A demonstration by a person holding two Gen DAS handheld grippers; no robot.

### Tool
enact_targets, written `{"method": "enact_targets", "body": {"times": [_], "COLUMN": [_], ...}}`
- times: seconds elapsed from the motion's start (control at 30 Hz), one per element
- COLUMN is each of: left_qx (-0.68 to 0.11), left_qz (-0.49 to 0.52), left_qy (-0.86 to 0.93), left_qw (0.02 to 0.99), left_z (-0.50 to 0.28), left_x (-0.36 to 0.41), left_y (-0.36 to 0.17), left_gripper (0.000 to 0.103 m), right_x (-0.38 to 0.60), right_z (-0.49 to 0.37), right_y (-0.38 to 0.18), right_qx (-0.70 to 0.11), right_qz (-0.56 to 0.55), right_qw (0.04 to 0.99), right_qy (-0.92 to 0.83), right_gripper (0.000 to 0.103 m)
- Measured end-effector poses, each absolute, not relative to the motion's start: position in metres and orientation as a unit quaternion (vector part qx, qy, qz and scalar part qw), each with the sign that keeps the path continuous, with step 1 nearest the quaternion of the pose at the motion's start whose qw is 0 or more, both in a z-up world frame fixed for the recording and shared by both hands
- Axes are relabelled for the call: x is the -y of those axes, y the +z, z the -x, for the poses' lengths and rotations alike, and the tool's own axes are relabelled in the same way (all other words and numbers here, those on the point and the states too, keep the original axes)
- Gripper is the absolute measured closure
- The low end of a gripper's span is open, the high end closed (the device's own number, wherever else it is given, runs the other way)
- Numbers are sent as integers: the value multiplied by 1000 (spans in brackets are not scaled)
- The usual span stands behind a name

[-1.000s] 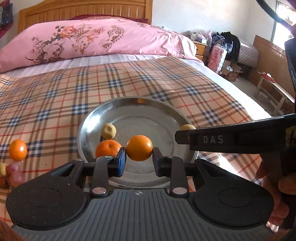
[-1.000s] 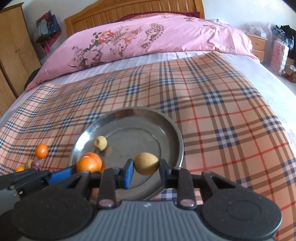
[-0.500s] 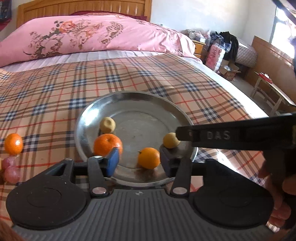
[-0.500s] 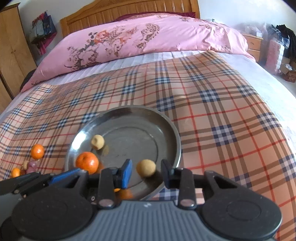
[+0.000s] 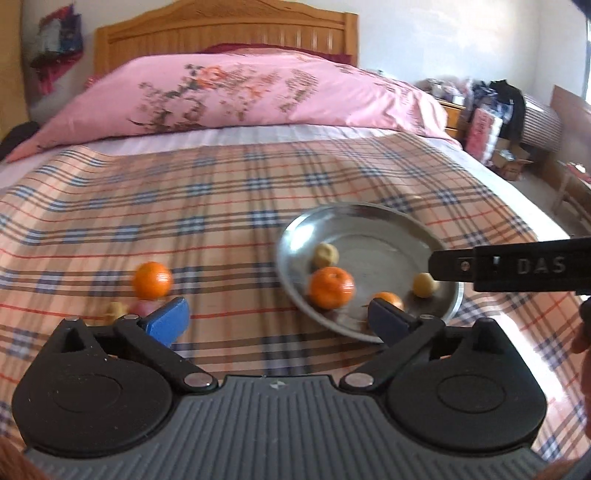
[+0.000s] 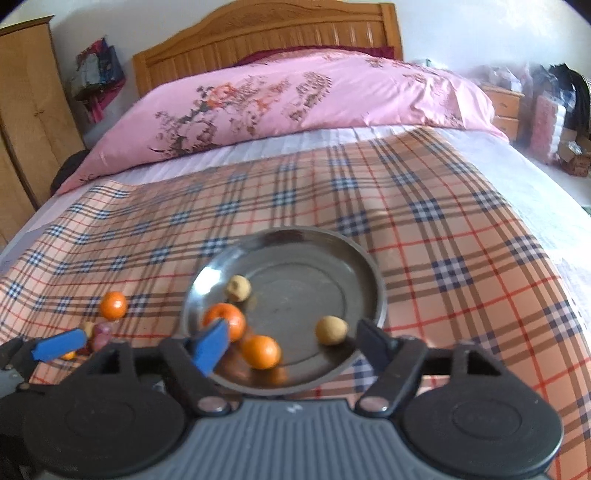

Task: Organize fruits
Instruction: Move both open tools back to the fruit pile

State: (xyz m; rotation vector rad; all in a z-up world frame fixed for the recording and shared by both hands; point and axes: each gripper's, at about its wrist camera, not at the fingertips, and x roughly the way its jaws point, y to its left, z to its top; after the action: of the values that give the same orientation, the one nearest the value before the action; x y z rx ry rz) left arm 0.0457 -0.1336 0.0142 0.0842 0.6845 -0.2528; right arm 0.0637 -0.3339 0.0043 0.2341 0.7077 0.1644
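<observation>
A round metal plate (image 6: 373, 273) lies on the plaid bedspread and holds two oranges (image 6: 225, 320) (image 6: 261, 351) and two small tan fruits (image 6: 238, 287) (image 6: 331, 329). My right gripper (image 6: 291, 341) is open and empty over the plate's near rim. My left gripper (image 5: 276, 320) is open and empty, left of the plate (image 5: 436, 240). Another orange (image 5: 152, 279), a pink fruit (image 5: 139, 307) and a small tan fruit (image 5: 116, 309) lie on the bedspread by its left finger. The right gripper's side shows as a black bar (image 5: 517, 266).
A pink floral quilt (image 6: 295, 96) and wooden headboard (image 6: 266, 33) lie beyond the plaid cloth. A wardrobe (image 6: 26, 110) stands at the left. A nightstand and boxes (image 5: 491, 129) stand right of the bed, past its edge.
Both grippers opened and dropped their fruit into the plate: the left its orange, the right its tan fruit. The left gripper then swung left toward the loose fruit; the right pulled back.
</observation>
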Motion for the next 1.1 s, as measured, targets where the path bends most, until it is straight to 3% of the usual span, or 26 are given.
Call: {"method": "enact_targets", "body": {"times": [0.27,1.1], "left_qx": [-335,-344], "left_qz": [-24,17], "left_qy": [-76,-2], "left_qw": [939,939], "left_z": [-41,-39], "left_x": [86,-11], "left_y": [19,10], "left_gripper": [0,0], "right_x": [299,204], "right_z": [-56,-58], "right_y": [15,12], "right_qx": [-339,-367], "right_qz": [-110,-80], "right_qw": [928,914], "right_qy": [106,156], "right_gripper": [5,1]}}
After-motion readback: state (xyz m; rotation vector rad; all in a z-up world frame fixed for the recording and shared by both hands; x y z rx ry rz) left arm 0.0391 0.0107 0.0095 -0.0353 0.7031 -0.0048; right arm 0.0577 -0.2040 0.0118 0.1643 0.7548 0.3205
